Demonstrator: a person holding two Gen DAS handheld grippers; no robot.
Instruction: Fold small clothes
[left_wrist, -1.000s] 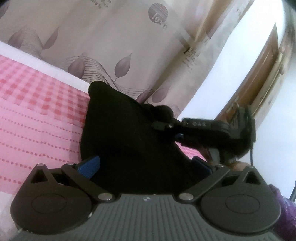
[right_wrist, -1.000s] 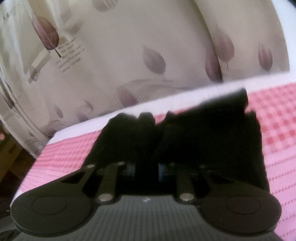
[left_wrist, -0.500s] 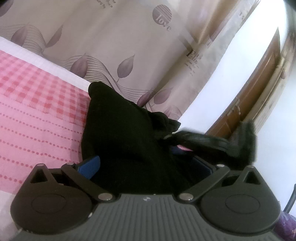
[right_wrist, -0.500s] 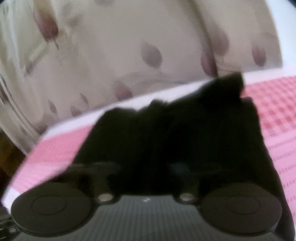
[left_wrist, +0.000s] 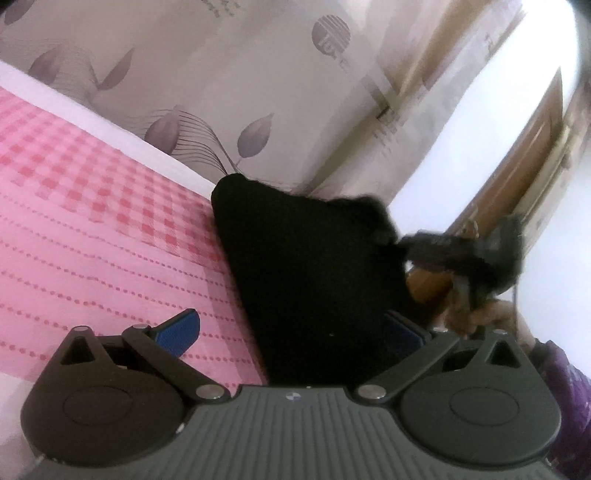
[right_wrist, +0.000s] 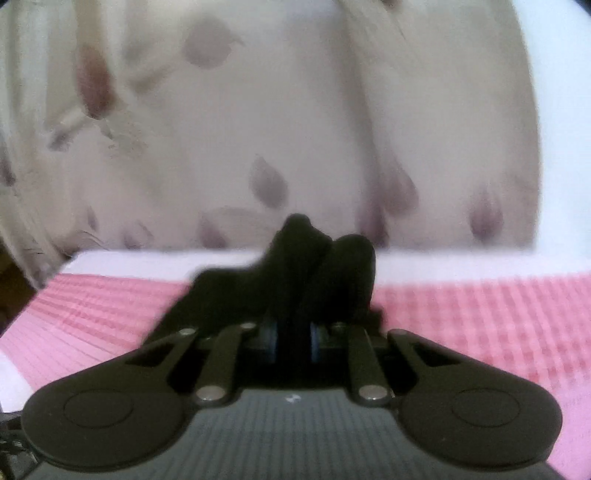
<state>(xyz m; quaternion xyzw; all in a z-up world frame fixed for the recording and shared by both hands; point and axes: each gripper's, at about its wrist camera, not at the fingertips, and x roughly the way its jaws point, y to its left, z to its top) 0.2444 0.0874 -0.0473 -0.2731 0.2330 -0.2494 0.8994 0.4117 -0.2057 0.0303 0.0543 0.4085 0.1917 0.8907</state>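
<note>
**Black garment pinched at one end, left jaws standing wide**

Your right gripper points down toward the bed, and its jaws are closing on the black garment. In the right wrist view a fold of the cloth runs straight between the two blue pads, which stand a narrow gap apart with the fabric filling that gap. Ahead of the fingertips the gathered cloth rises in two rounded humps. The rest of the garment trails to the left of the tool, lying on the pink checked bedcover.

Your left gripper stands wide. Its left blue finger rests over bare bedcover, clear of the cloth. Its right finger is mostly covered by the garment, so you cannot tell whether that pad touches the fabric. The jaws do not press on the cloth.

From the left tool, the garment's long axis runs forward and away from the palm toward the far edge of the bed. The near end lies between the open fingers. The far right corner is lifted off the bed, where the right gripper, blurred in this view, holds it. The far left corner lies flat near the white mattress edge.

A leaf-patterned curtain hangs beyond the bed. A wooden door stands ahead and to the right of the left tool.
</note>
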